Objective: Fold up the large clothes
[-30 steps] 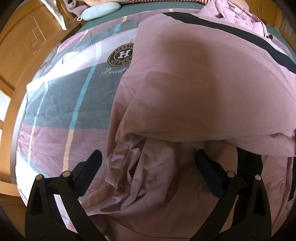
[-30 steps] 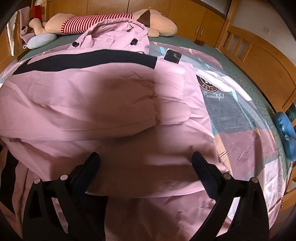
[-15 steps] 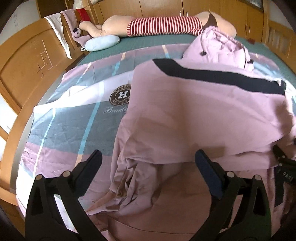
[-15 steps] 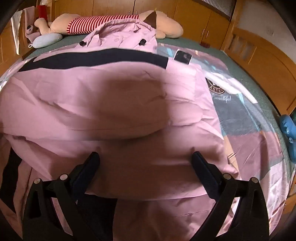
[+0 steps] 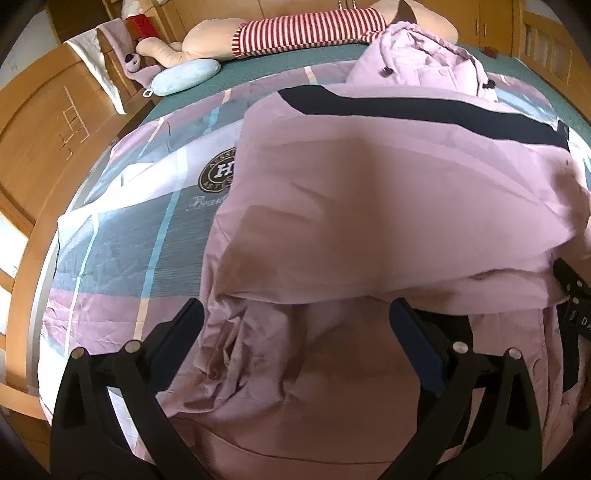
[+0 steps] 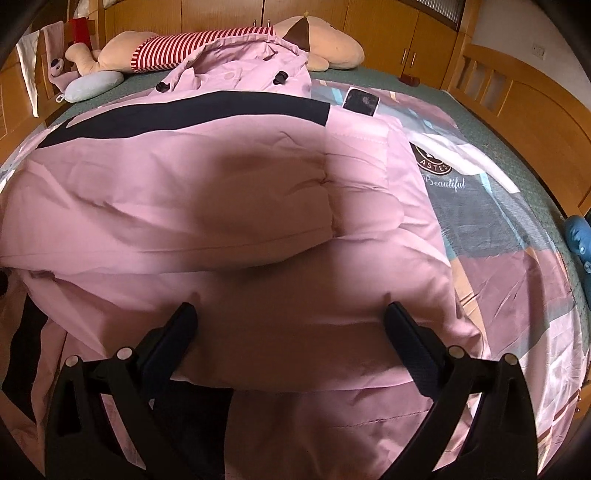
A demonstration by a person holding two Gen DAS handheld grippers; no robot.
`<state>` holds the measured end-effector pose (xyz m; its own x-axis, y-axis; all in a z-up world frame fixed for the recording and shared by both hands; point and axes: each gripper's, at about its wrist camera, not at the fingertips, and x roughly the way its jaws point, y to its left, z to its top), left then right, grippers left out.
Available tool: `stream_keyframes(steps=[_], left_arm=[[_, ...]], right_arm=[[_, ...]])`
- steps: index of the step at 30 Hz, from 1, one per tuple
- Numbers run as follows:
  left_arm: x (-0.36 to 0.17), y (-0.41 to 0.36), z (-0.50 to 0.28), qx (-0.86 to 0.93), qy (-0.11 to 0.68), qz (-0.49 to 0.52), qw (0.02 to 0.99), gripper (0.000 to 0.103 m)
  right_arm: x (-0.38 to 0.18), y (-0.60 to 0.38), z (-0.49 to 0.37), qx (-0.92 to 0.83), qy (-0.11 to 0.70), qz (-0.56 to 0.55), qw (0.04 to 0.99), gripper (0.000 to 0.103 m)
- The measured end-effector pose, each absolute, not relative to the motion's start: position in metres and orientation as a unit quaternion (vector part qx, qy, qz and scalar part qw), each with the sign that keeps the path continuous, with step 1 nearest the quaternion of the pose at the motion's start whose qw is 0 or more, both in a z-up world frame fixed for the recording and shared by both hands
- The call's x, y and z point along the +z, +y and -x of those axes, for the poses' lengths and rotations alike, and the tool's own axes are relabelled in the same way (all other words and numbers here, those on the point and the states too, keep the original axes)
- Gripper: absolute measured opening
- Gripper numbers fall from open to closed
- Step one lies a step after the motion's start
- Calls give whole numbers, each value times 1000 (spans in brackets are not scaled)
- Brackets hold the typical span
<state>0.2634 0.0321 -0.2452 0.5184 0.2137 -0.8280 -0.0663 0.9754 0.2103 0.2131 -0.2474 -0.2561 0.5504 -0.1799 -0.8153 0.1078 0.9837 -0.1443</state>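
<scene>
Over the bed [image 5: 122, 229], both grippers, left [image 5: 295, 314] and right [image 6: 290, 312], hover spread wide above the pink coat [image 6: 221, 192], lying crosswise, hood pointing away

Bedroom: bed [image 5: 110, 236], wooden wardrobes [image 6: 221, 14]

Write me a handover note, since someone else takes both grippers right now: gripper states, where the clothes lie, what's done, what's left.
Left gripper: open, holding nothing, over the rumpled near-left part of the pink padded coat.
Right gripper: open, fingertips against the coat's puffy near fold.
The coat lies spread across the patchwork bedsheet, hood toward the plush dog; a phone rests beside the hood.
Done: one panel appears folded over the body.
Left: likely tidy the crumpled near edge, then finish folding.
</scene>
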Motion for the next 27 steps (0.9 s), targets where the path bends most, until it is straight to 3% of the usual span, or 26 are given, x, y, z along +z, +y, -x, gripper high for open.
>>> stream_keyframes(steps=[8, 17, 23, 27], left_arm=[[-245, 25, -260, 75, 477, -95, 871, 101], [-262, 22, -266, 63, 525, -91, 844, 101], [-258, 27, -265, 59, 524, -87, 845, 101], [-242, 32, -264, 56, 498, -79, 862, 101]], right_arm=[[-249, -249, -210, -82, 461, 30, 883, 102], [-177, -258, -176, -79, 316, -43, 944, 102], [-173, -221, -234, -34, 357, -10, 934, 102], [-218, -200, -280, -33, 438, 49, 897, 102]])
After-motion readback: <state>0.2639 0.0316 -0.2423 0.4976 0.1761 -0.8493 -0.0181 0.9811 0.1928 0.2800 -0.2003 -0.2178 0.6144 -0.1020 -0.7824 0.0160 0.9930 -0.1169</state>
